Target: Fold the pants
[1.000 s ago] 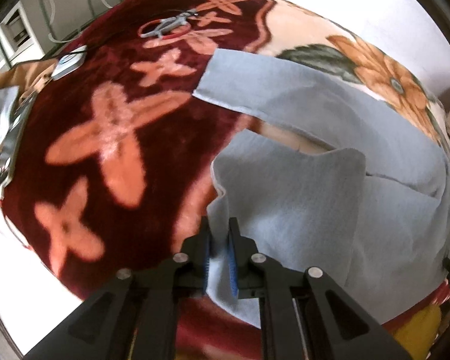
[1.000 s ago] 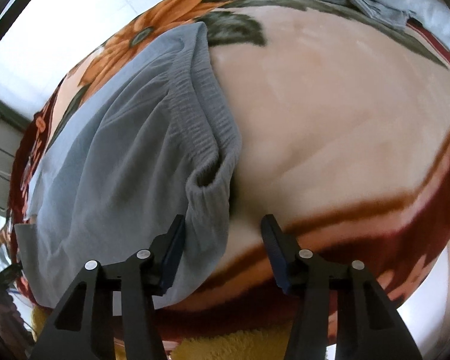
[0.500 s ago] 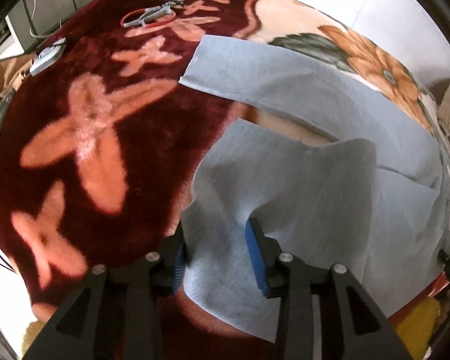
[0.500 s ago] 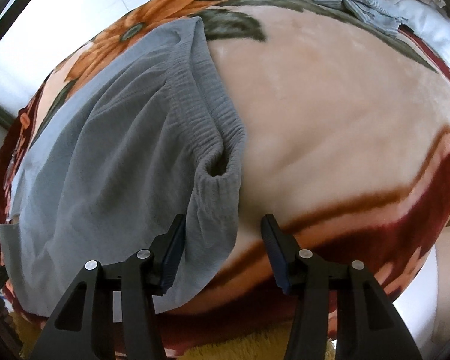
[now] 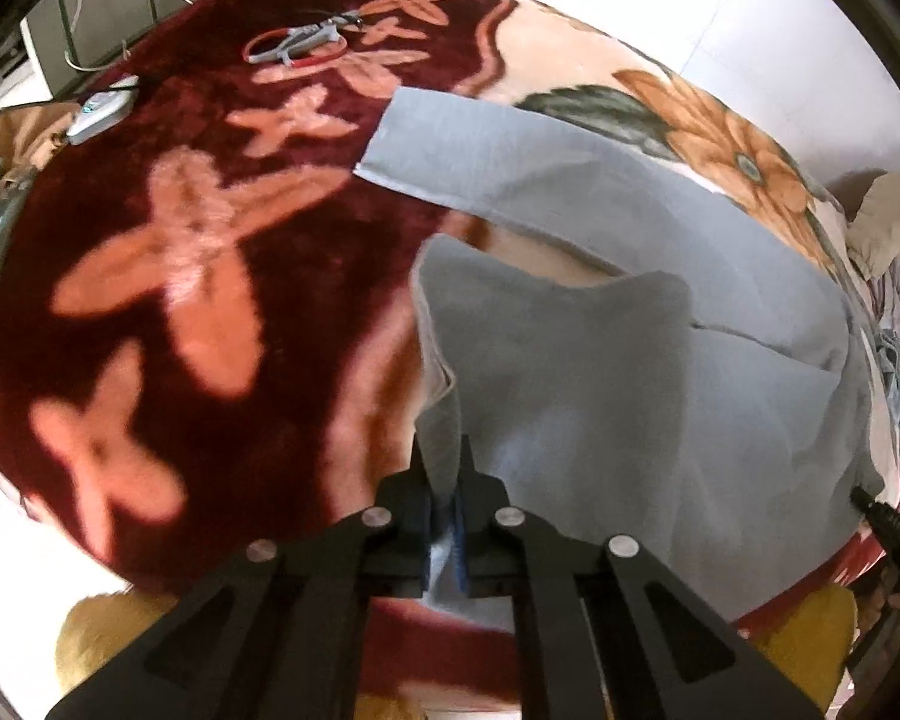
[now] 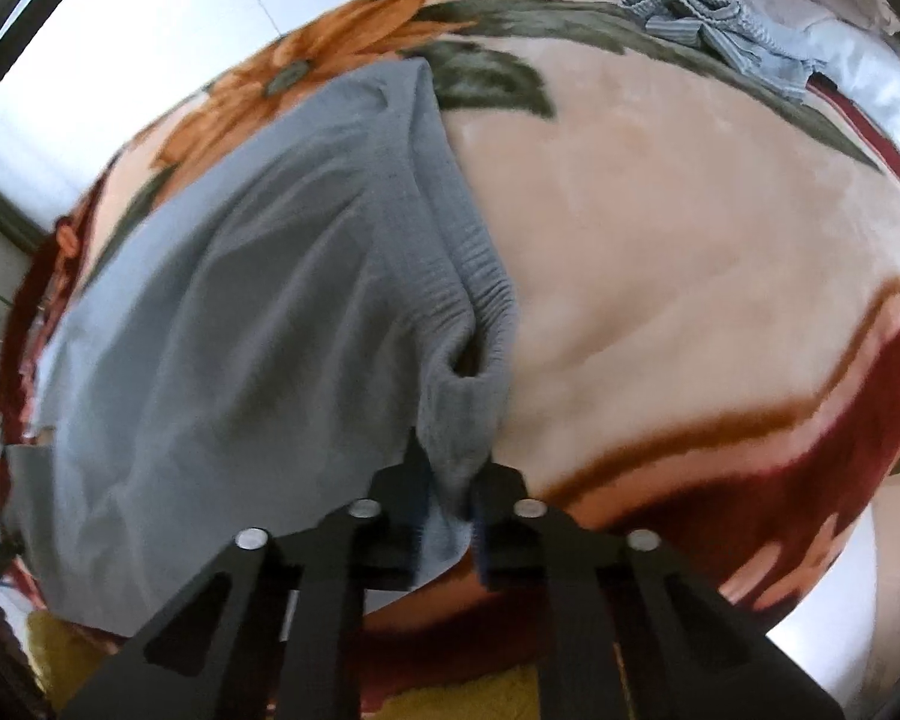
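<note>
- Left wrist view: the left gripper (image 5: 444, 468) had just been closing and was clenched on the hem of the nearer leg of the grey pants (image 5: 600, 372), a pinch of cloth standing up between its fingers.
- The pants lay spread on the bed's plush blanket (image 5: 168, 276), over its dark red part with orange crosses and its cream part with an orange flower.
- The farther leg of the pants stretched flat beyond the held one, a strip of cream blanket showing between the two.
- Well beyond the pants, near the blanket's far edge, lay a red-and-grey looped tool (image 5: 300, 45); a small white device (image 5: 99, 111) lay to its left.
- Right wrist view: the right gripper (image 6: 453, 480) had also just been closing and was grasping the ribbed elastic waistband (image 6: 474, 306) at the near corner of the pants (image 6: 240, 330).
- The waistband gaped slightly just above the grip.
- The pants lay left of the gripper on the blanket (image 6: 690, 252), whose bare cream field spread to the right.
- A crumpled blue-grey garment (image 6: 708, 24) lay at the blanket's far edge, well apart from the pants.
</note>
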`<state>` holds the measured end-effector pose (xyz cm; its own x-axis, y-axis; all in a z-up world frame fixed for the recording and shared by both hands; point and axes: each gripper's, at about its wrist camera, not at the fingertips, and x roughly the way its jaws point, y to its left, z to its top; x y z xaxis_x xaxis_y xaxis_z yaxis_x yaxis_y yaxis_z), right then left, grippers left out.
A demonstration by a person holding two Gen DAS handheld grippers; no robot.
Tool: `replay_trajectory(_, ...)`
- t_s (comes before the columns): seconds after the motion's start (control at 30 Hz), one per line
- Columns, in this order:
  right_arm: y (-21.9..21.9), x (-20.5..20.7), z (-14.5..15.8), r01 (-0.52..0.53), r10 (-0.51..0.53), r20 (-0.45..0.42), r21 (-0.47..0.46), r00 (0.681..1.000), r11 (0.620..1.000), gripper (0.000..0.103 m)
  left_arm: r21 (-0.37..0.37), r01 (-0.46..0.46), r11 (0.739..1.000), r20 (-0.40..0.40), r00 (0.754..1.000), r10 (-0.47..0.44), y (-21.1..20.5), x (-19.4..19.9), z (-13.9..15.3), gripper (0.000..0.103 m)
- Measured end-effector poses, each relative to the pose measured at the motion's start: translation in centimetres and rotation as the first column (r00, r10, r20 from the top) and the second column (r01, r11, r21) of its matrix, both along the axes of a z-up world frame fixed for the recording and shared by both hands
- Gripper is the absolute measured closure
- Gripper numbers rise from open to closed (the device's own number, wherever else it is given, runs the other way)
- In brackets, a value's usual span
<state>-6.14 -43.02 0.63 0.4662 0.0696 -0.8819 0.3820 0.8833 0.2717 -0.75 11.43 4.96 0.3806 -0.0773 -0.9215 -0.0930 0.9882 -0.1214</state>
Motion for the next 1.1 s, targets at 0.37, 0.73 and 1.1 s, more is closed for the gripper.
replay_trajectory(0.37, -1.9, -0.5, 2.4, 0.002, -0.002, 0.008, -0.044, 1.0, 0.999, 0.095, 0.041, -0.053, 0.998, -0.038, 0.998, 0.055, 3.3, -3.1, 1.3, 0.098)
replay_trajectory(0.73, -2.6, -0.6, -0.5, 0.005, -0.009, -0.07, -0.059, 0.998, 0.998, 0.081, 0.101, -0.117, 0.988, -0.063, 0.99, 0.124, 5.0, -3.6, 0.5, 0.078)
replay_trajectory(1.1, -2.2, -2.5, 2.4, 0.012, -0.014, -0.013, -0.109, 1.0, 0.994, 0.068, 0.053, 0.027, 0.998, 0.024, 0.999, -0.028, 0.3, -4.0, 4.1, 0.059)
